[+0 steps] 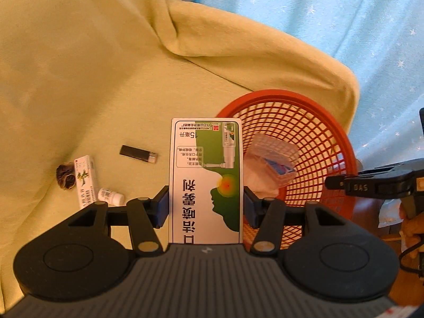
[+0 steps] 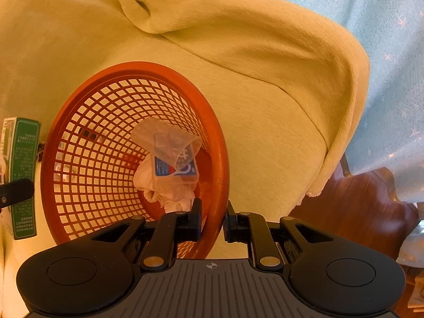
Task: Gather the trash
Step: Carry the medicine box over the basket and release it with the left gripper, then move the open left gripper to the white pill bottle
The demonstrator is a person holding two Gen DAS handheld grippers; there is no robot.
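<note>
My left gripper [image 1: 206, 206] is shut on a white and green medicine box [image 1: 206, 182], held upright just left of the red mesh basket [image 1: 328, 122]. The same medicine box [image 2: 23, 175] shows at the left edge of the right wrist view. My right gripper [image 2: 212, 221] is shut on the rim of the red basket [image 2: 220, 159], which is tilted toward it. Inside the basket lie a clear plastic cup [image 2: 172, 145], a clear floss case [image 2: 175, 169] and crumpled white tissue [image 2: 169, 196]. The right gripper [image 1: 371, 182] enters the left wrist view from the right.
On the yellow blanket [image 1: 79, 79] to the left lie a black USB stick [image 1: 137, 154], a small white and green box [image 1: 86, 182], a small white bottle [image 1: 111, 196] and a dark shell-like scrap [image 1: 65, 176]. Light blue starred fabric [image 2: 392, 53] hangs behind; brown wood [image 2: 357, 206] shows at lower right.
</note>
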